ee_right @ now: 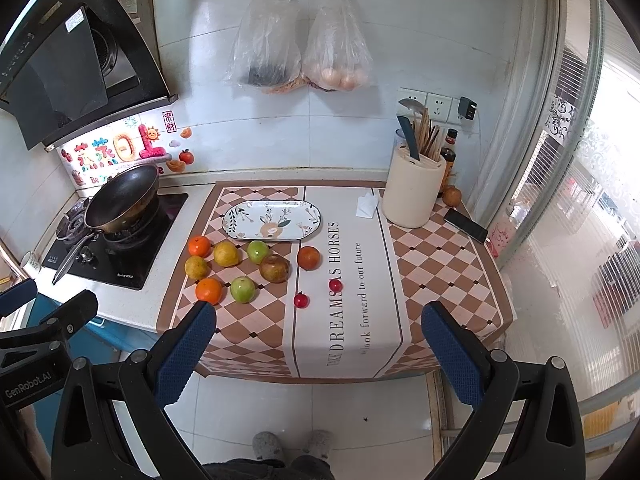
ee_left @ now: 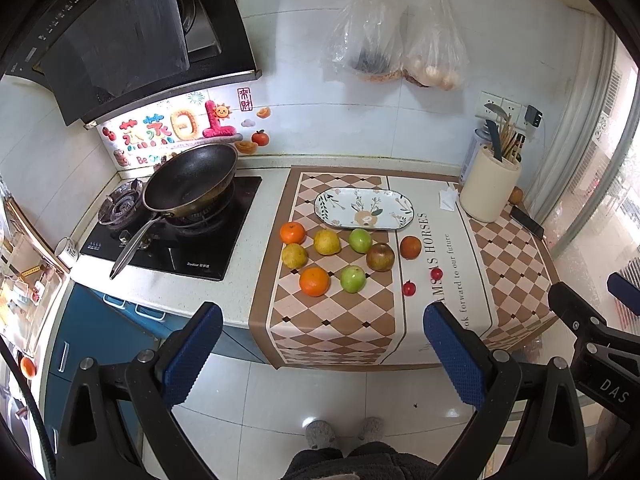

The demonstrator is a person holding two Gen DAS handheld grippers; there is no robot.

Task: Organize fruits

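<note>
left view: floor-level orange [ee_left: 28, 367] | right view: sauce bottle [ee_right: 447, 156]

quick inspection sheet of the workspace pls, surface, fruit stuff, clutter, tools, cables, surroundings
surface: counter covered by a checkered mat; mat hangs over the front edge.
job's things: oval plate holds no fruit; in front of it on the mat lie three oranges, two yellow fruits, two green fruits, one brownish fruit and two small red fruits.
clutter: utensil holder, phone, crumpled paper, bottle and a loose round fruit behind the holder.
grippers: left tool and right tool both open, holding nothing, short of the counter.
cables: nothing seen; a plug adapter sits in the wall socket.
surroundings: pan on the stove, range hood above, two plastic bags hanging on the wall, window at right.
</note>
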